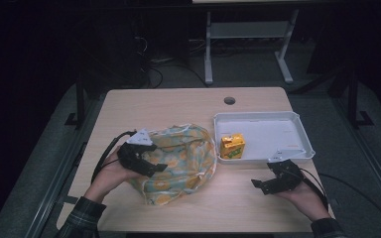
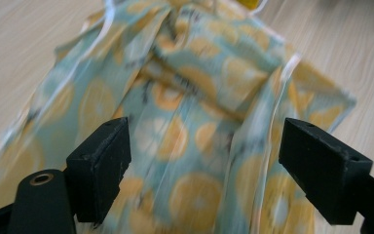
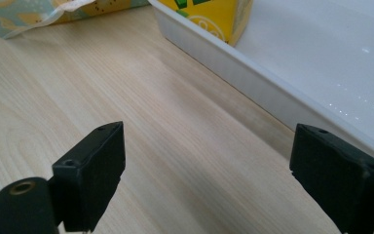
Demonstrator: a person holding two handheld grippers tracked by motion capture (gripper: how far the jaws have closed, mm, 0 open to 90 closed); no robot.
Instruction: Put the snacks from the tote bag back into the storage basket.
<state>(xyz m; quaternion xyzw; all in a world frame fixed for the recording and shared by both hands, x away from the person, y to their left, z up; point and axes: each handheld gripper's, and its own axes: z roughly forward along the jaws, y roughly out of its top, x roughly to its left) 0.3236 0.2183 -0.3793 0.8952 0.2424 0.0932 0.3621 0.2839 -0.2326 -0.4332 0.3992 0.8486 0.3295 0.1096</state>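
A crumpled cloth bag (image 1: 183, 161) with a pale green and orange citrus print lies in the middle of the wooden table (image 1: 178, 106). My left gripper (image 1: 156, 167) hovers over its left side, jaws spread wide apart, open, with the printed fabric (image 2: 199, 112) just beyond them. A yellow juice carton (image 1: 232, 147) stands in the near left corner of a white tray (image 1: 278, 119). My right gripper (image 1: 259, 185) is open near the table's front right, in front of the tray rim (image 3: 253, 83), with the carton (image 3: 209, 17) beyond it.
A round cable hole (image 1: 229, 100) sits near the table's far edge. Beyond the table stand the grey legs of another desk (image 1: 208, 49) and floor cables. Bare wood (image 3: 126, 87) lies between the bag and the tray.
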